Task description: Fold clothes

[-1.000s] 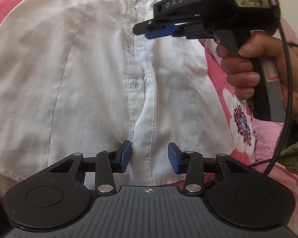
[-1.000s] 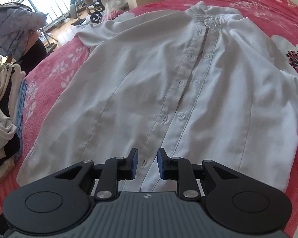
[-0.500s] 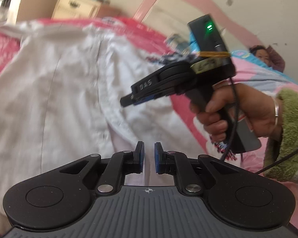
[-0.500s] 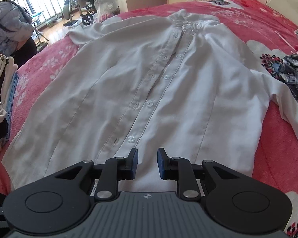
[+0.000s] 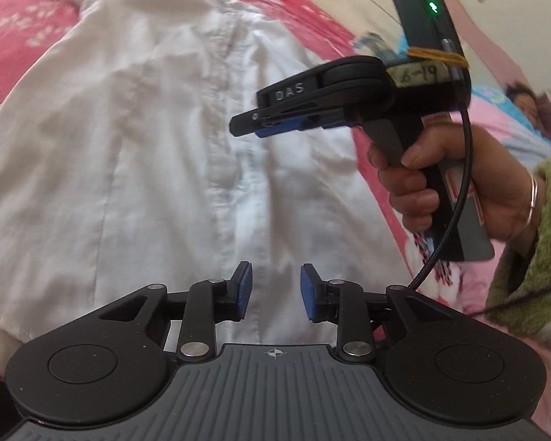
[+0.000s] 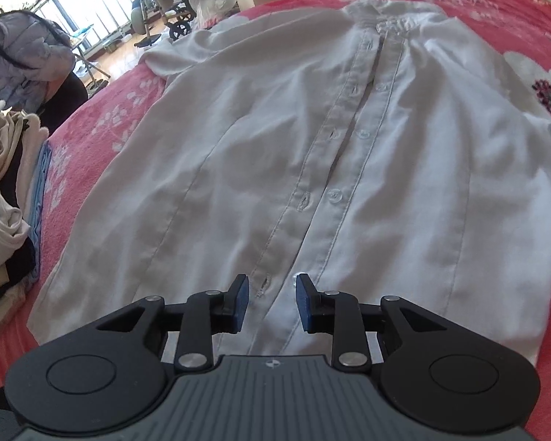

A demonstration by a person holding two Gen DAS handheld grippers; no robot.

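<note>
I see a white shirt (image 6: 312, 154) lying flat on the bed (image 6: 103, 125), front side up. The bed has a pink cover with flowers. The collar is at the far end and the bottom edge is close to me. The row of buttons (image 6: 363, 134) runs up the middle, and the two front edges lie side by side.

My left claw (image 5: 275, 290) has just been opening. Its blue pads (image 5: 244, 290) are now a little way apart, and nothing is between them. It hangs over the bottom part of the shirt, right above the button strip.

My right claw (image 6: 270, 301) has just been opening a bit too. Its pads (image 6: 240, 301) stand apart with a small gap and hold nothing. It is over the bottom of the shirt as well, with a buttonhole just past its left pad.

From the left camera I can see the right claw (image 5: 246, 126) from the side, up above the shirt. A hand (image 5: 433, 183) holds its handle. The hand has a bangle (image 5: 532, 198) and a fuzzy green sleeve (image 5: 532, 242).

A pile of folded clothes (image 6: 3, 198) sits at the left edge of the bed. A person (image 6: 29, 62) in a grey jacket is off to the left.
</note>
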